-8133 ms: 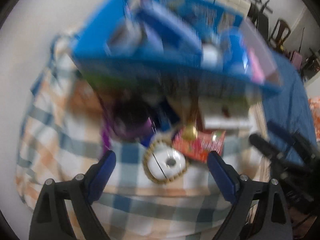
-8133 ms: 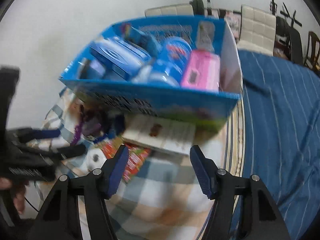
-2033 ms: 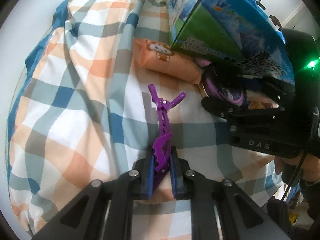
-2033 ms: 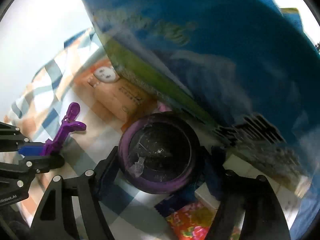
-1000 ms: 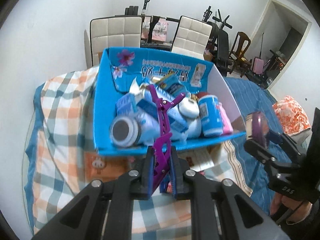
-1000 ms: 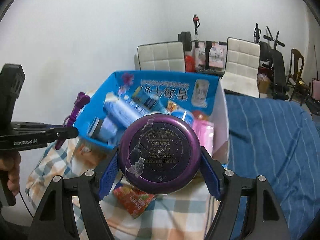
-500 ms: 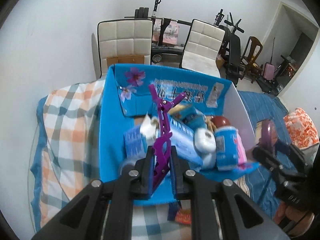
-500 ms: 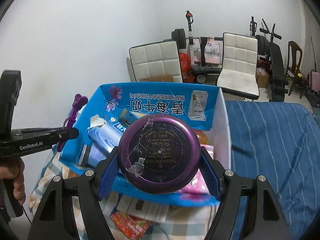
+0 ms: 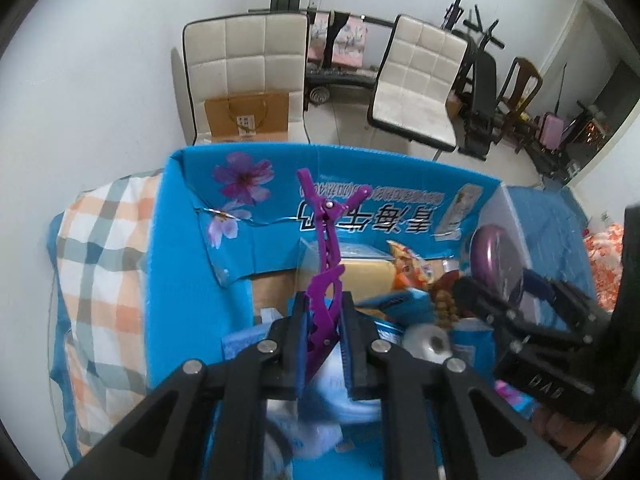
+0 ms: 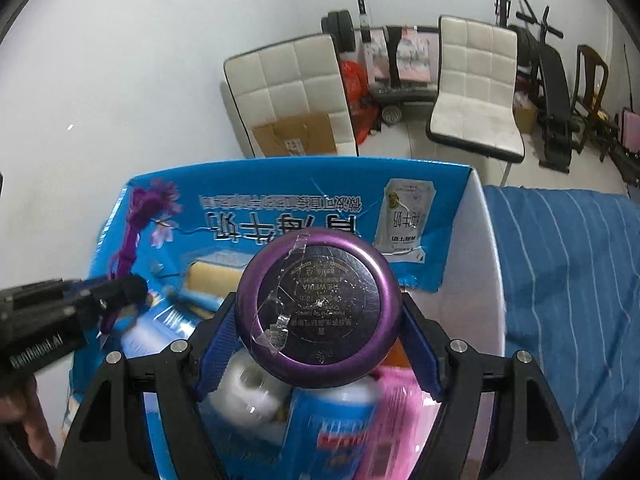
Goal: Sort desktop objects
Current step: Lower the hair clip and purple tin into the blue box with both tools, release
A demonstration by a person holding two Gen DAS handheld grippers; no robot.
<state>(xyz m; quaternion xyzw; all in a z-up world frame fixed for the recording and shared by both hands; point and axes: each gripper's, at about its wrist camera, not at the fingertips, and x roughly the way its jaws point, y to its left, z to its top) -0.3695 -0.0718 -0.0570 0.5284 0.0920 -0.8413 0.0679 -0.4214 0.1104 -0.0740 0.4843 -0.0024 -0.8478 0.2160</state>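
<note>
A purple hair clip [image 9: 326, 248] sticks up from my left gripper [image 9: 323, 334], which is shut on its lower end and hangs over the blue cardboard box [image 9: 176, 264]. The clip [image 10: 132, 232] and the left gripper [image 10: 100, 300] also show at the left of the right wrist view. My right gripper [image 10: 320, 334] is shut on a round purple tin [image 10: 318, 306], held flat side up over the box [image 10: 472, 280]. That tin [image 9: 496, 264] shows edge-on in the left wrist view, over the right part of the box.
The box holds several items: a white tape roll [image 9: 430, 344], a blue can [image 10: 332, 432], a pink pack [image 10: 404, 420], a yellow pack [image 9: 364, 280]. A checked cloth [image 9: 100, 264] lies left of the box, a blue striped cover [image 10: 568, 300] right. White chairs [image 9: 416, 92] stand behind.
Both grippers have moved forward and come lower over the box with their loads. The box now fills the lower half of both views, and the cloth in front of it has dropped out of sight.
</note>
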